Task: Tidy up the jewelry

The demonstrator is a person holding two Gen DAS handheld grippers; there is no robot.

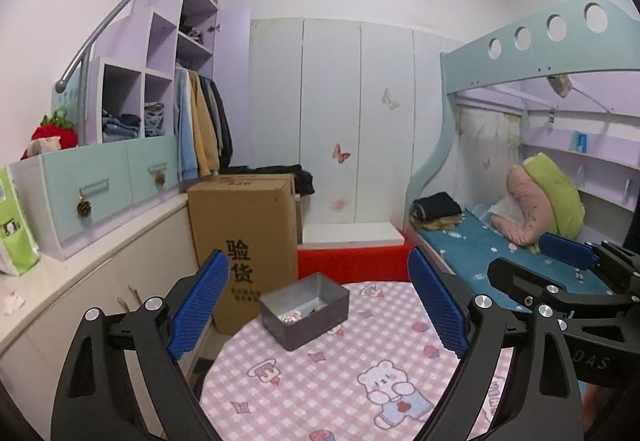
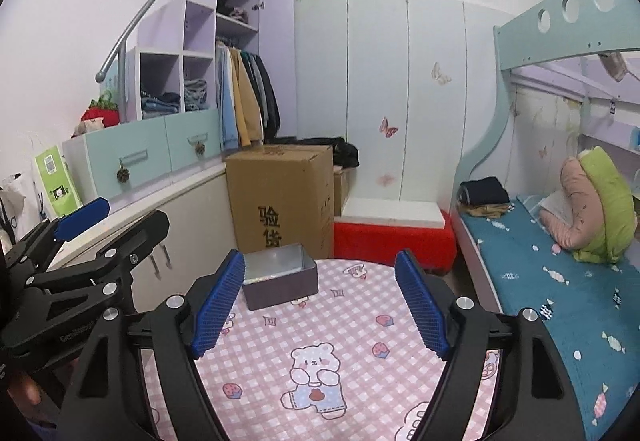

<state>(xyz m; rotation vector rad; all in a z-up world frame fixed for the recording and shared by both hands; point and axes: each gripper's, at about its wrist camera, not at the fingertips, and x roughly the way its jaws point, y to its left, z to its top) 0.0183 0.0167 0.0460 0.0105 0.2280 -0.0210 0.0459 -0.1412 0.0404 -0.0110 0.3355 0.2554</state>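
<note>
Left gripper (image 1: 318,303) up over the round table, blue pads spread wide, nothing between them, nothing touched. Right gripper (image 2: 320,305) level beside it, jaws apart too and just as bare, hanging above the tablecloth (image 2: 320,341) with its pink check and cartoon bears. Each gripper glimpsed at the edge of the other's view, side by side, well apart.

Straight ahead, near the far rim of the table: the grey metal box (image 1: 304,307), lid off, tilted corner-on to the left camera. Down in its near corner a small heap of jewelry (image 1: 294,317), sparkly beads and something darker, too small to sort out. From the right wrist view only the shiny inner wall and the dark outer side of the box, the contents hidden behind the rim. Box clear of both grippers, just beyond the fingertips in view.

Past the table, a tall cardboard carton (image 1: 244,241) printed with black characters, standing on the floor. Next to it a red platform (image 1: 352,261) under the white wardrobe doors (image 1: 340,121) with butterfly stickers. Off to the left, mint drawers (image 1: 100,193) with pine-cone pulls, lilac shelves, clothes on a rail. To the right, a bunk bed (image 2: 560,281) with a teal sheet, folded clothes and a green-and-pink bundle of bedding.
</note>
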